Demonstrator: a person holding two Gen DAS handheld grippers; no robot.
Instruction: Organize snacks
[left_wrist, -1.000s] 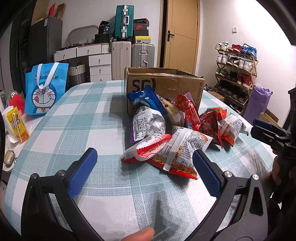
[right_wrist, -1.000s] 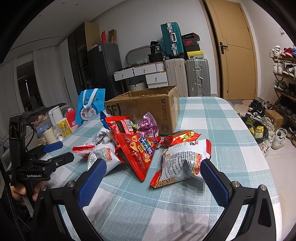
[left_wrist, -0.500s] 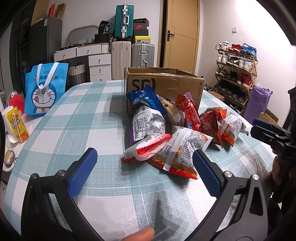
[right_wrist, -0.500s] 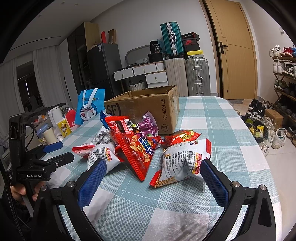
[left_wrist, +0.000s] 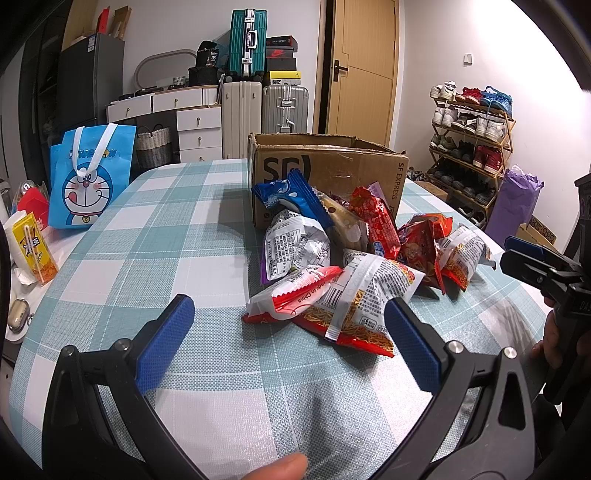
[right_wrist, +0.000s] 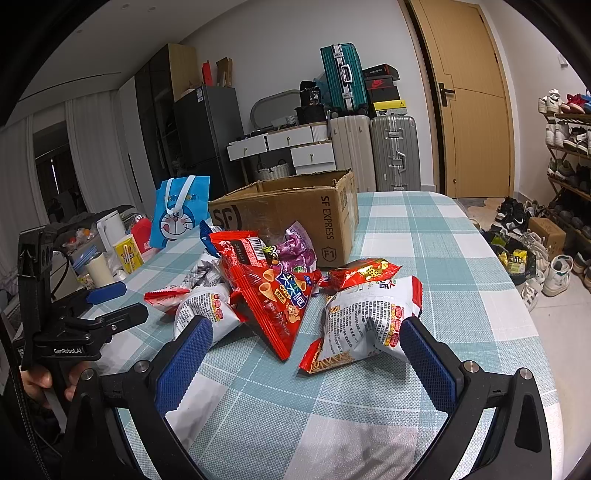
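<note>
A pile of snack packets (left_wrist: 343, 254) lies on the checked tablecloth in front of an open cardboard box (left_wrist: 325, 173). My left gripper (left_wrist: 291, 332) hovers open just short of the nearest white-and-red noodle packet (left_wrist: 362, 299). In the right wrist view, my right gripper (right_wrist: 306, 354) is open, with a white-and-red packet (right_wrist: 365, 325) and a red cone-snack bag (right_wrist: 273, 295) lying just beyond its fingertips. The box (right_wrist: 295, 218) stands behind them. Each gripper shows at the edge of the other's view: the right one (left_wrist: 532, 262) and the left one (right_wrist: 110, 302).
A blue cartoon tote bag (left_wrist: 88, 177) stands at the table's left, with a yellow carton (left_wrist: 33, 251) and small items beside it. Suitcases (left_wrist: 266, 103) and drawers line the back wall. A shoe rack (left_wrist: 469, 136) is at the right. A fingertip (left_wrist: 277, 465) shows at the bottom.
</note>
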